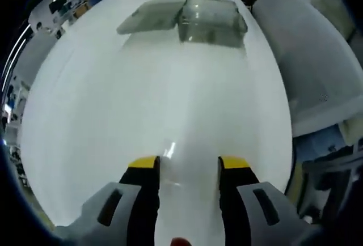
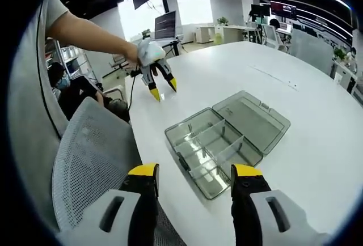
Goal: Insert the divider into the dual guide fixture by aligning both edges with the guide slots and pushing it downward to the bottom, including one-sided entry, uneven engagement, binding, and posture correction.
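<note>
Hovering above a white table, with the left gripper spread, yellow-tipped jaws apart and nothing between them. Seen again in the right gripper view as the left gripper, held off by an outstretched arm near the table's edge, jaws splayed, tips just above the surface.

Sitting farther along the table in the left gripper view: a clear plastic compartment box, lid flung open and lying flat beside it.

Looking down from the right gripper, jaws likewise parted and empty, on the same compartment box lying just ahead. Split inside into several cells by thin clear dividers, standing upright in the tray. Hinged open, with the lid flat on the table on the far side. Cannot tell whether any one divider is loose or only partly seated.

Well apart from the box: the left gripper, off to the upper left of that view. Beside the table edge, a grey mesh chair. Behind it, office desks and a monitor.
</note>
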The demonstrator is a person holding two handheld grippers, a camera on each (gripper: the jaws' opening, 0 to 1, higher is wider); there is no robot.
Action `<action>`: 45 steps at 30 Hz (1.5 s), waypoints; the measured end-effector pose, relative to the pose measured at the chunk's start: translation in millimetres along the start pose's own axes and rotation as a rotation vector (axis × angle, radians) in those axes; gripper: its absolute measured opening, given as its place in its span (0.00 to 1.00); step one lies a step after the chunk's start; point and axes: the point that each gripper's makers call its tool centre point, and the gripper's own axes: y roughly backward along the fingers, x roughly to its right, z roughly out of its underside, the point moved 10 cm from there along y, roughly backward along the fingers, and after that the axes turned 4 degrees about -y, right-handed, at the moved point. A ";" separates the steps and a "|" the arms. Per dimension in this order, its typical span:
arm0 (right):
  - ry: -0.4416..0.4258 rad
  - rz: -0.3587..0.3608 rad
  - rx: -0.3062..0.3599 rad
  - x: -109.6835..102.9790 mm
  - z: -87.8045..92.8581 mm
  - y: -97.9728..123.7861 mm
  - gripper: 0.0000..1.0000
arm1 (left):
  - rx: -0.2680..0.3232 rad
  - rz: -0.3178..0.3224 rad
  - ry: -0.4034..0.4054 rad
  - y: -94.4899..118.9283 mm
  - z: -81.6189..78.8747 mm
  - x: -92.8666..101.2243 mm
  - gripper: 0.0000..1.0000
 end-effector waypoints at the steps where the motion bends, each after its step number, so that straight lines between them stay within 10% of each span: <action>1: -0.002 0.000 0.002 -0.2 0.1 0.2 0.48 | -0.001 0.002 -0.003 -0.4 -1.1 0.2 0.39; 31: -0.001 -0.017 0.029 5.2 -8.1 -3.0 0.47 | -0.034 -0.022 0.090 -1.4 -7.5 -5.3 0.29; 45: 0.001 -0.025 0.042 8.7 -8.2 -4.4 0.47 | 0.006 -0.036 0.059 8.8 -45.2 -6.6 0.28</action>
